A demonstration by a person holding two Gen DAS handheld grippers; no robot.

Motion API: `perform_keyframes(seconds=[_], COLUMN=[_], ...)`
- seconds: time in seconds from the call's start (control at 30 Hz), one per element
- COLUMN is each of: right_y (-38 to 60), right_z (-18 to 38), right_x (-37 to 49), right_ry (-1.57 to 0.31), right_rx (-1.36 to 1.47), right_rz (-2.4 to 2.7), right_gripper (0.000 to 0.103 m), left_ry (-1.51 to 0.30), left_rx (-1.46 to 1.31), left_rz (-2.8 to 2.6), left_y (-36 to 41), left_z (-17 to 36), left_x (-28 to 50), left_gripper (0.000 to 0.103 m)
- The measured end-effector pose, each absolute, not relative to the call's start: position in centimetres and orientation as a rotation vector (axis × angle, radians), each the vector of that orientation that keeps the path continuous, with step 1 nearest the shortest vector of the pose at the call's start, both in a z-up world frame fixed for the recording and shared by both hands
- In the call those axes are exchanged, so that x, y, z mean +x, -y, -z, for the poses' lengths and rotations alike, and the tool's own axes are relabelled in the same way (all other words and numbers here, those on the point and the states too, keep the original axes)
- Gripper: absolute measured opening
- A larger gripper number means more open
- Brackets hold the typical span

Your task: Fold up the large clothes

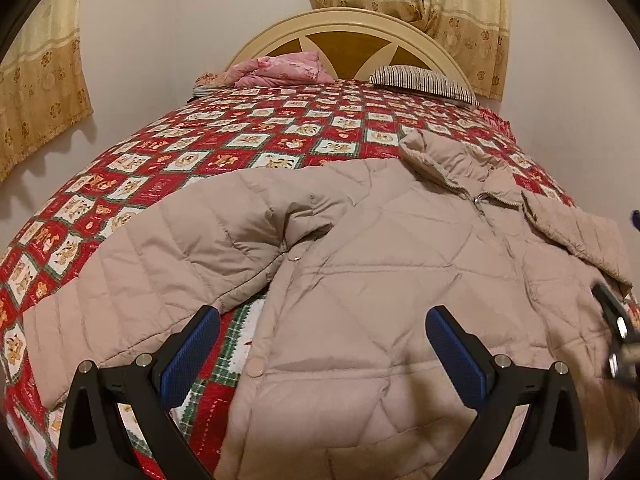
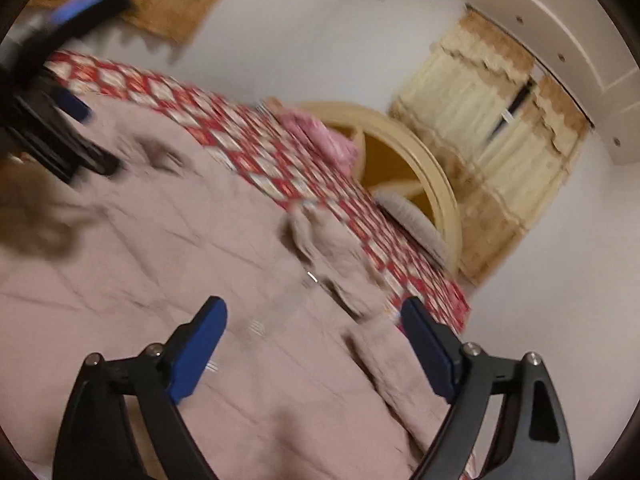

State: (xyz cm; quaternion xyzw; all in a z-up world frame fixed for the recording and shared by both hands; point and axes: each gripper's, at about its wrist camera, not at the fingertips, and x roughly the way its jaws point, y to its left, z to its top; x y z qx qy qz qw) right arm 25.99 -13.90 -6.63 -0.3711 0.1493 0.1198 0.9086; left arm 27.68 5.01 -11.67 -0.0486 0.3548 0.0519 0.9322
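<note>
A large beige quilted jacket (image 1: 380, 264) lies spread front-up on the bed, collar toward the headboard, one sleeve (image 1: 132, 280) stretched out to the left. My left gripper (image 1: 322, 344) is open and empty, low over the jacket's lower front beside the snap buttons. My right gripper (image 2: 314, 340) is open and empty, hovering over the jacket (image 2: 160, 260) near its right side; this view is tilted and blurred. The left gripper shows at the upper left of the right wrist view (image 2: 60, 92). The right gripper shows at the right edge of the left wrist view (image 1: 618, 336).
The bed has a red checked quilt (image 1: 248, 140) with animal prints. A pink folded blanket (image 1: 280, 70) and a striped pillow (image 1: 424, 82) lie by the cream headboard (image 1: 344, 20). Yellow curtains (image 1: 460, 12) hang on the walls behind and left.
</note>
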Motion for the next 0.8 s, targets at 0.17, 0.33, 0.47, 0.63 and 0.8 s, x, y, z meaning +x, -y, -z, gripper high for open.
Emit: perform_keyframes(seconds=[0.17, 0.33, 0.47, 0.63, 0.8], right_y=[16.9, 16.5, 17.3, 16.0, 12.2], right_z=[6.7, 9.6, 11.9, 9.1, 5.0], right_x=[33.9, 40.6, 44.5, 40.2, 31.6], right_ry=[-0.487, -0.620, -0.683, -0.551, -0.352], right_rx=[-0.617, -0.667, -0.704, -0.708, -0.746], right_rz=[-0.105, -0.038, 0.025, -0.040, -0.188], right_gripper=[0.087, 0.076, 0.001, 0.001, 0.001], left_ry=[-0.735, -0.740, -0.755, -0.733, -0.738], left_rx=[-0.099, -0.101, -0.068, -0.074, -0.100], left_rz=[-0.085, -0.075, -0.081, -0.100, -0.104], left_y=[-4.2, -4.0, -4.3, -5.6, -6.0], left_z=[11.6, 11.5, 11.6, 11.2, 11.0], left_x=[27.4, 27.2, 27.1, 26.5, 26.6], left_gripper=[0.102, 0.102, 0.102, 0.102, 0.102])
